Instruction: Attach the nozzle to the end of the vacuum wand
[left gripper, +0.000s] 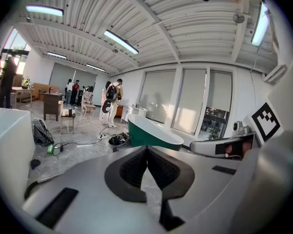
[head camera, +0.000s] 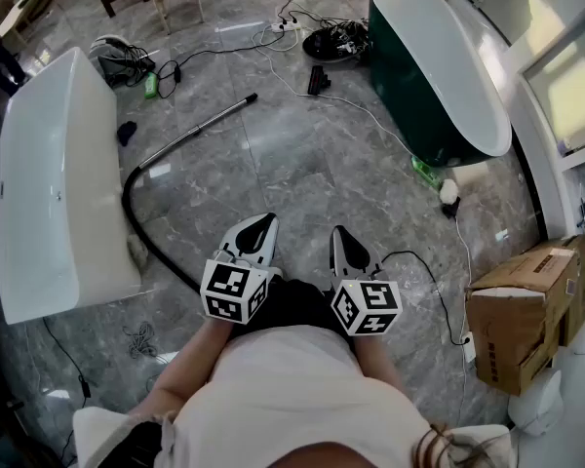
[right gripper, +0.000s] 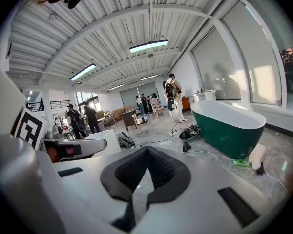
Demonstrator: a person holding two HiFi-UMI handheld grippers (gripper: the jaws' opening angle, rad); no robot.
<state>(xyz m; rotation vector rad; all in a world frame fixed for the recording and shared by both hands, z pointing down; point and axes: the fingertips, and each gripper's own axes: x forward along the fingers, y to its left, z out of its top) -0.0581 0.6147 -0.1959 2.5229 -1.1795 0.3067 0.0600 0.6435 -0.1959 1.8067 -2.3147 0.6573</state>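
Observation:
The vacuum wand (head camera: 197,130), a silver tube, lies on the grey marble floor with its black hose (head camera: 141,237) curving back toward me. The black nozzle (head camera: 318,78) lies apart from it, farther off beside a tangle of cables, and shows small in the left gripper view (left gripper: 114,149) and the right gripper view (right gripper: 185,146). My left gripper (head camera: 261,226) and right gripper (head camera: 341,236) are held side by side close to my body, well short of both parts. Each is shut with nothing between its jaws (left gripper: 147,149) (right gripper: 146,150).
A white bathtub (head camera: 49,183) stands at the left next to the hose, a green one (head camera: 434,66) at the far right. A cardboard box (head camera: 522,310) sits at the right. Cables (head camera: 336,39) and a power strip lie beyond the nozzle. People stand far off.

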